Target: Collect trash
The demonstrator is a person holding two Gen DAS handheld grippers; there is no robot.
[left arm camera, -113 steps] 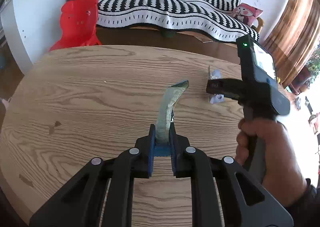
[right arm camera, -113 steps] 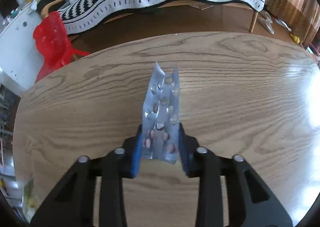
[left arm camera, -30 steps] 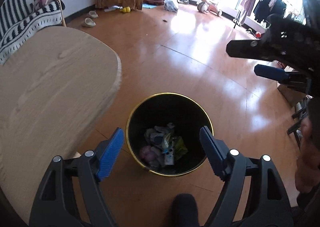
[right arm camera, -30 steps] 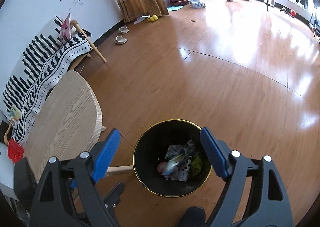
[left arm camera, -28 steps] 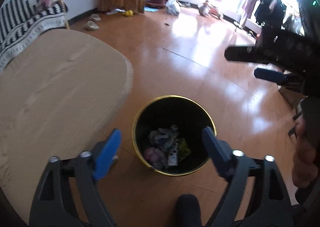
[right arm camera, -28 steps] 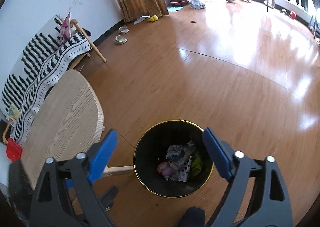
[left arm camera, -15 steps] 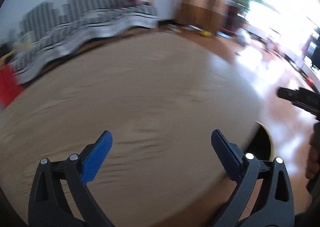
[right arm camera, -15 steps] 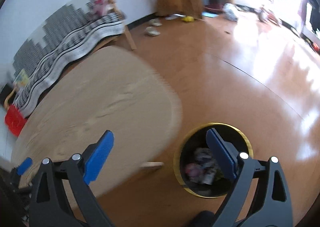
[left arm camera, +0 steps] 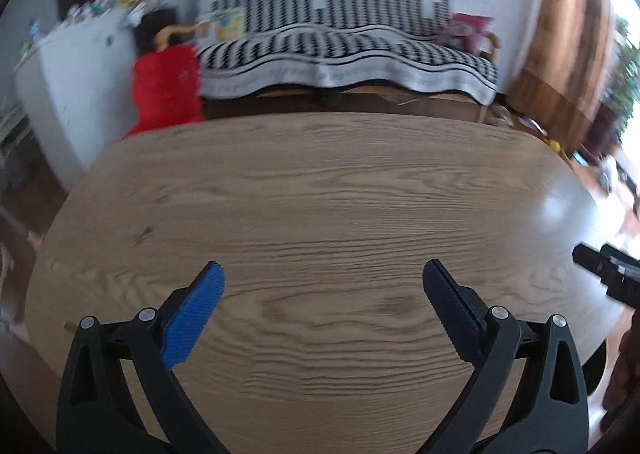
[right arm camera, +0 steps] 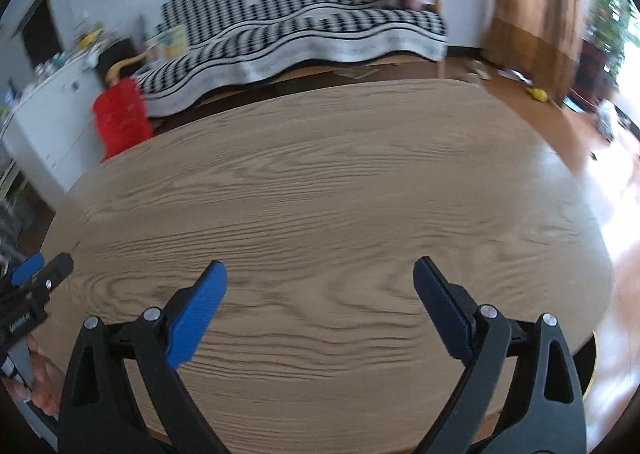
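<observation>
Oak-grained wood fills both wrist views: a rounded table [left arm camera: 320, 194] with a pale brown top, bare wherever it shows, glaring white towards its right end. The left gripper [left arm camera: 322, 270] hangs over the near side of the top, pointing steeply down. Its blue ribbed pads [left arm camera: 192, 318] are spread wide and its jaws have just been opening, with only tabletop showing between them. The right gripper [right arm camera: 318, 266] is released in the same way, its jaws likewise just opened wider and nothing caught in them. Each tool shows at the edge of the other's view, the left one gripped by a hand [right arm camera: 40, 386] at the lower left.

No loose trash can be made out on the table in either view. The only sign of the task's things is the bin [right arm camera: 588, 370], of which just a sliver shows: a dark body with a thin yellow-gold rim, peeking out past the table's right near edge on the floor [right arm camera: 560, 126]. Its contents are hidden by the table and the gripper's finger.

Behind the table stands a sofa under a black-and-white striped throw [left arm camera: 344, 50], a red plastic chair [left arm camera: 166, 90] just beside its left end, and a white cabinet [left arm camera: 76, 74] further left. Brown curtains [left arm camera: 560, 34] hang at the right. The background is smeared by motion blur
</observation>
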